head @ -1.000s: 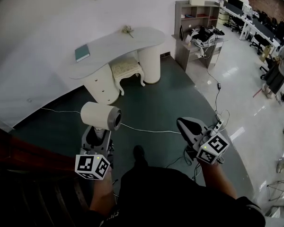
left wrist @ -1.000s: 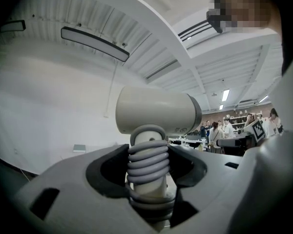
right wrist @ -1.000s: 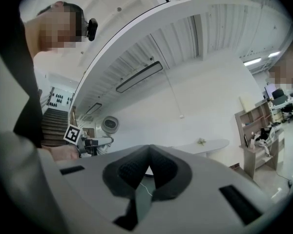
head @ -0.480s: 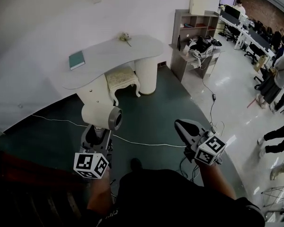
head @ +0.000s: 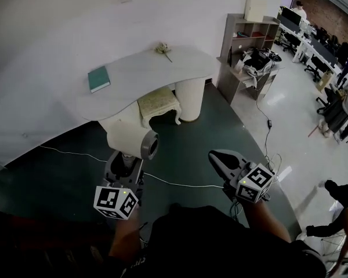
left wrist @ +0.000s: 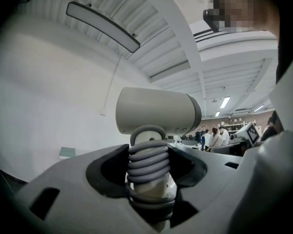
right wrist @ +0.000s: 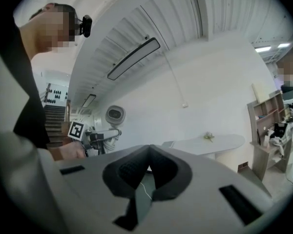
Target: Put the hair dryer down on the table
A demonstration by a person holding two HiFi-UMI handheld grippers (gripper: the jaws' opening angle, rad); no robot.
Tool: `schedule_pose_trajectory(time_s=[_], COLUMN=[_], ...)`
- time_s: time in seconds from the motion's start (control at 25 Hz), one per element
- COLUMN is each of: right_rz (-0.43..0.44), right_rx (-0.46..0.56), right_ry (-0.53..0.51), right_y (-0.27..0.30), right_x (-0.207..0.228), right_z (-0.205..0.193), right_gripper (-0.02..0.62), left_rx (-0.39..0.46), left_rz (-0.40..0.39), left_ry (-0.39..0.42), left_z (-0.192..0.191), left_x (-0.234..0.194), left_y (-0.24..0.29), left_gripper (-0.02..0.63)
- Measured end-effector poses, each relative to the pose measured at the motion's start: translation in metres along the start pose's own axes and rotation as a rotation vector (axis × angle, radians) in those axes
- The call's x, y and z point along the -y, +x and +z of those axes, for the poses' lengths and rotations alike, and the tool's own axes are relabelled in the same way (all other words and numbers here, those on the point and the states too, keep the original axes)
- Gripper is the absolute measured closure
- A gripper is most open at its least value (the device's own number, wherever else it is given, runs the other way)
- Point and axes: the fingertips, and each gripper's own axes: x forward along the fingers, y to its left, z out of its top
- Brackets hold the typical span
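As the hair dryer (head: 129, 138) is clamped by its cord-wrapped handle in the left gripper (head: 126, 160), it is carried in the air, well short of the white dressing table (head: 145, 71), which lies ahead and slightly to the right. The handle is held upright between the jaws. The cream barrel's long axis runs crosswise, with its dark-rimmed end turned towards the right gripper (head: 216, 155). That gripper is seen with its jaws brought together on nothing, well apart from the dryer. The left gripper is judged the nearer to the table's near edge. On the tabletop a teal book (head: 98, 78) is noted near the left end and a flower sprig (head: 163, 49) by the far edge; the middle is bare. An upholstered stool (head: 158, 102) stands beneath the near edge. A white cable (head: 180, 182) crosses the floor before the table, and is judged a possible snag underfoot.
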Motion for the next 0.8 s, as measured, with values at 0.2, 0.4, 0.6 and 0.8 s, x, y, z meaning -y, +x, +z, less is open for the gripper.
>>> schedule_pose_trajectory(time_s=[0.2, 0.4, 0.6, 0.8], right_rz=[0.029, 0.068, 0.032, 0.063], right_rx=[-0.035, -0.073, -0.102, -0.102], right_ry=[0.028, -0.007, 0.024, 0.034], right_y=[0.069, 0.108, 0.132, 0.168], right_x=[0.0, 0.005, 0.035, 0.053], right_z=[0.0, -0.001, -0.003, 0.001], right_gripper=[0.589, 0.589, 0.589, 0.589], left_rx=[-0.013, -0.027, -0.039, -0.058], left_rz=[-0.009, 0.013, 0.041, 0.069], left_ry=[0.008, -0.023, -0.065, -0.084], left_z=[-0.002, -0.019, -0.031, -0.042], left_x=[-0.052, -0.088, -0.117, -0.146], left_y=[0.017, 0.034, 0.048, 0.074], left_gripper=[0.373, 0.373, 0.373, 0.373])
